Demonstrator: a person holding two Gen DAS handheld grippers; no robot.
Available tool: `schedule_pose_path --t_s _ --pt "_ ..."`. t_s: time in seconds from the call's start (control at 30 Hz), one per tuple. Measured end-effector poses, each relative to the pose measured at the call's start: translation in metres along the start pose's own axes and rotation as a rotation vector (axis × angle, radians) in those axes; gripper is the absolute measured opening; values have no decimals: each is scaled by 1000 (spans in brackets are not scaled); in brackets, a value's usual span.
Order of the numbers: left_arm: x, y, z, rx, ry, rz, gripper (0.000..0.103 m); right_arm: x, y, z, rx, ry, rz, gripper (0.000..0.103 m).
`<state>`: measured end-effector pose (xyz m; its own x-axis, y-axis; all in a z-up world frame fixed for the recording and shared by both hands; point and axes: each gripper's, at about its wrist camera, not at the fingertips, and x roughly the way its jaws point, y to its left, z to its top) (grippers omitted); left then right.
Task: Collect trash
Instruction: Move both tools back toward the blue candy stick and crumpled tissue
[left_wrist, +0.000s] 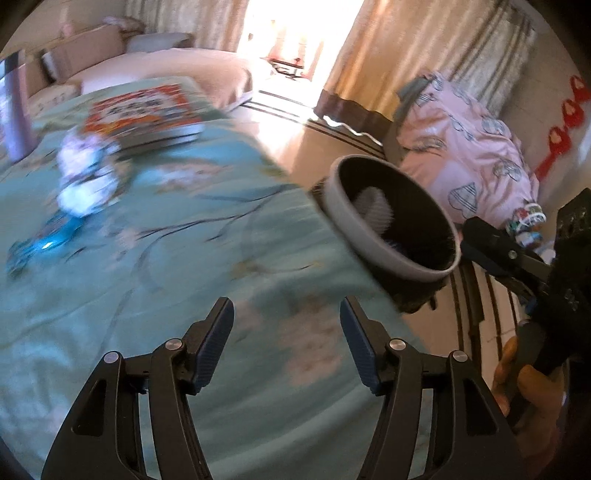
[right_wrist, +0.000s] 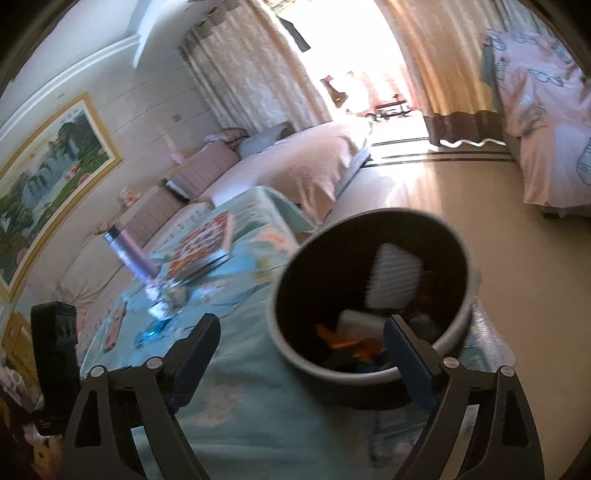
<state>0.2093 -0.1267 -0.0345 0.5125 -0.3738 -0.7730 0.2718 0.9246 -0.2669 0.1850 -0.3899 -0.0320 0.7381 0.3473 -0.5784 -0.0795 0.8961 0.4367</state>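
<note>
Standing wide and empty, both grippers' jaws; one bin (right_wrist: 373, 291), one book (left_wrist: 144, 112).

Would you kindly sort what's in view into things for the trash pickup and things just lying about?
Belongs to the job:
- trash bin
- crumpled white wrapper
- blue wrapper

Just lying about:
- patterned box
- purple bottle
- framed painting

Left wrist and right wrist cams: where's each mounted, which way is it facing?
Left wrist: on the left gripper, looking down over the teal tablecloth; own open fingers, right gripper and hand show.
Right wrist: on the right gripper, facing the trash bin; own open fingers show.
Shared: bin, tablecloth, book.
</note>
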Motion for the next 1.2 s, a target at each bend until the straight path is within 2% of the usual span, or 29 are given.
schedule_pose_path --t_s 0.37,0.67,0.87,1.0,1.2 --pt "-35 87 -30 -84 -15 108 61 42 67 -28 -83 107 87 93" --pt "-47 135 -39 -128 -17 162 61 72 107 -42 -121 171 133 93" --pt "-50 161 -36 -107 -16 198 67 90 124 -46 -135 209 158 95" --pt "-50 176 -27 -65 -14 238 75 103 137 -43 -132 215 170 95" --pt "-52 196 -7 -14 -26 275 75 123 152 -36 -114 230 181 95"
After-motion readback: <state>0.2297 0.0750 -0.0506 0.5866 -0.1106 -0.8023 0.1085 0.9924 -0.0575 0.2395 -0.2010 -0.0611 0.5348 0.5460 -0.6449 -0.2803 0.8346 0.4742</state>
